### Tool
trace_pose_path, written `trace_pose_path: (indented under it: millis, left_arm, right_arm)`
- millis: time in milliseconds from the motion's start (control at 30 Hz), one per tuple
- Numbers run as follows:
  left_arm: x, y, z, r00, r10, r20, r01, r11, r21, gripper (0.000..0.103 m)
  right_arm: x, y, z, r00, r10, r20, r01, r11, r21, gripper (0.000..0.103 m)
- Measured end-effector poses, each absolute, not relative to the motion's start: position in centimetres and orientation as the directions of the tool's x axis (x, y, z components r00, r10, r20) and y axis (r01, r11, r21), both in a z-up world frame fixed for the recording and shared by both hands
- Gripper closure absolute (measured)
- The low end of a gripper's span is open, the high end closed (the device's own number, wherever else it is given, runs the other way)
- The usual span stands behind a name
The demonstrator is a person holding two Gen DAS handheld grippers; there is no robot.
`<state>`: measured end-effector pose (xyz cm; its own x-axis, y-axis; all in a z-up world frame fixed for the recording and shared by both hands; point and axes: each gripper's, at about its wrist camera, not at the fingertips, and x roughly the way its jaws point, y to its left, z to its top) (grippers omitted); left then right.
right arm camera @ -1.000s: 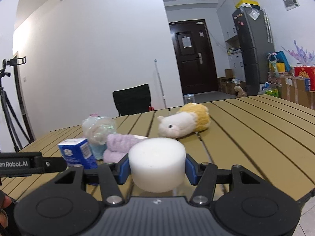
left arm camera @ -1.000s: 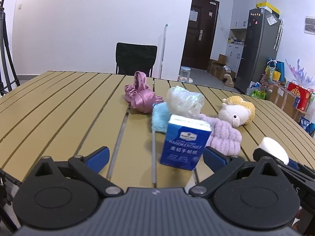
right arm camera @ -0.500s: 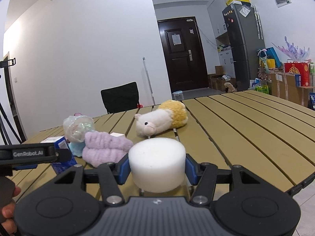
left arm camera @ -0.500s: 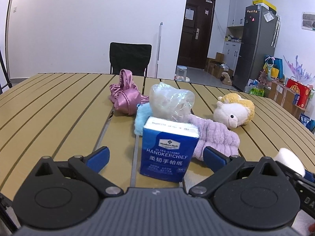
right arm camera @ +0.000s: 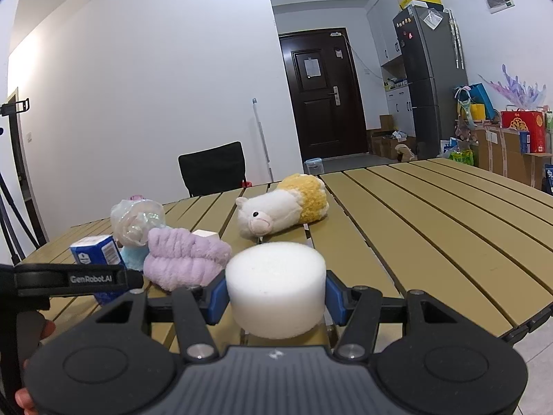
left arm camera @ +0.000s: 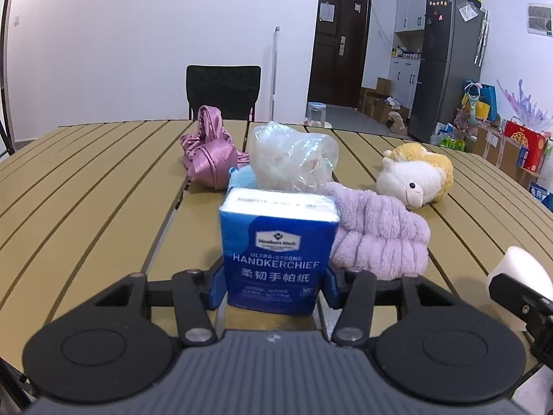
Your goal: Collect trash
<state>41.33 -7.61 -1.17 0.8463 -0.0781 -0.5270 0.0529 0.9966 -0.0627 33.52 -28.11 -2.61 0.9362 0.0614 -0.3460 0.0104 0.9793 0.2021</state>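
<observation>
A blue handkerchief tissue pack (left arm camera: 276, 252) stands on the slatted table (left arm camera: 86, 207), and my left gripper (left arm camera: 274, 287) is shut on its lower sides. The pack also shows in the right wrist view (right arm camera: 95, 250). My right gripper (right arm camera: 276, 299) is shut on a white foam cylinder (right arm camera: 276, 290), held over the table's near edge; the cylinder shows at the right edge of the left wrist view (left arm camera: 518, 273). A crumpled clear plastic bag (left arm camera: 293, 160) sits just behind the pack.
A lilac fluffy cloth (left arm camera: 376, 238) lies right of the pack, a light blue cloth (left arm camera: 242, 178) behind it, a pink satin bundle (left arm camera: 211, 157) farther back. A white and yellow plush toy (left arm camera: 414, 176) lies to the right. A black chair (left arm camera: 223, 91) stands beyond the table.
My left gripper moved forward to the tissue pack and closed on it; it was open before. The right gripper kept hold of the foam cylinder and shifted slightly.
</observation>
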Motion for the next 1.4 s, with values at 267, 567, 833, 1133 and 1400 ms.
trace_pose_path:
  millis: [267, 567, 833, 1133, 1400]
  left_arm:
    - [41.2, -7.4, -1.1, 0.849, -0.069, -0.524, 0.048, 0.997, -0.054, 0.051]
    - [40.4, -7.4, -0.5, 0.862, -0.066, -0.503, 0.052, 0.998, -0.041, 0.051]
    - [38.5, -7.1, 0.3, 0.879, -0.071, -0.472, 0.057, 0.997, -0.044, 0.051]
    - [35.4, -6.5, 2.0, 0.901, -0.066, -0.429, 0.049, 0.997, -0.051, 0.051]
    - [32.5, -6.3, 3.5, 0.917, -0.054, -0.394, 0.046, 0.999, -0.030, 0.051]
  right_arm:
    - [33.5, -27.8, -2.6, 0.936, 0.069, -0.345, 0.001, 0.980, 0.198, 0.048]
    - [33.1, -27.5, -2.5, 0.937, 0.078, -0.342, -0.012, 0.982, 0.191, 0.048]
    - [32.2, -27.2, -2.1, 0.940, 0.085, -0.330, -0.022, 0.982, 0.190, 0.048]
    - [30.0, -26.4, -0.7, 0.949, 0.109, -0.296, -0.058, 0.982, 0.177, 0.048]
    - [27.9, -25.6, 0.5, 0.955, 0.117, -0.273, -0.077, 0.985, 0.153, 0.048]
